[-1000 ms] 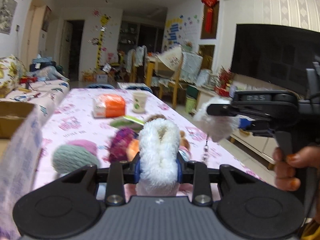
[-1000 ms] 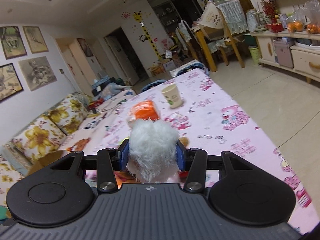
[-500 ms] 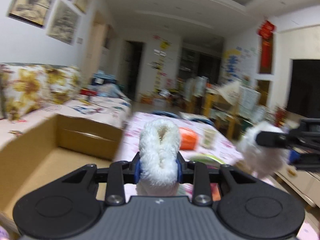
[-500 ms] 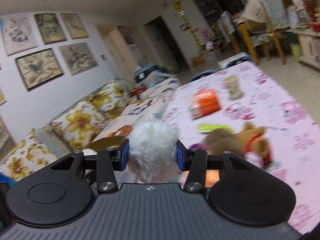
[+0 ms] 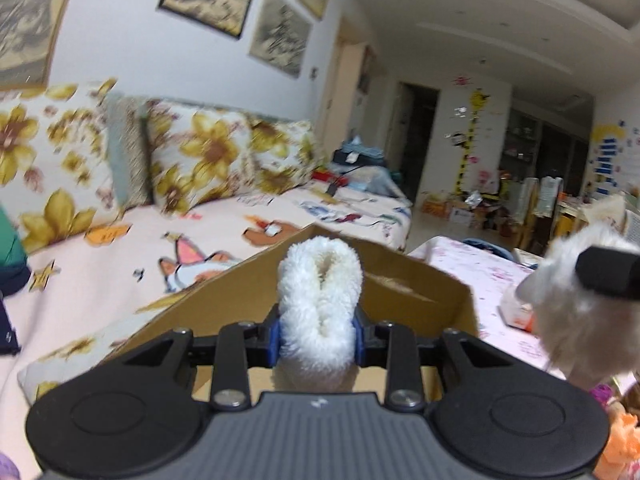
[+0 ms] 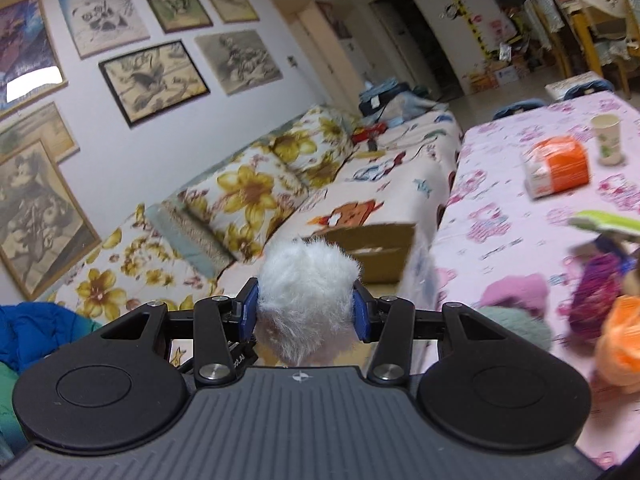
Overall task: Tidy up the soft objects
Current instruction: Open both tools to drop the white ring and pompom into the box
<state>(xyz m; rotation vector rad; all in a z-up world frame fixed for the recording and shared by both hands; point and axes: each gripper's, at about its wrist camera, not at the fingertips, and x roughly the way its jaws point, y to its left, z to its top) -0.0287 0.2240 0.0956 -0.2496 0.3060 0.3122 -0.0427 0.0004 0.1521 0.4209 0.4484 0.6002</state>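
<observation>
Two white plush toys [image 5: 319,300] [image 6: 307,304], one box [image 5: 420,284]

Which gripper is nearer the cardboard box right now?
Left. The left gripper, shut on a white fleecy toy, sits at the cardboard box opening. The right gripper, shut on a white furry toy, is farther back, beside it.

The white plush [image 5: 318,300] hides most of the cardboard box [image 5: 420,280] interior.
</observation>
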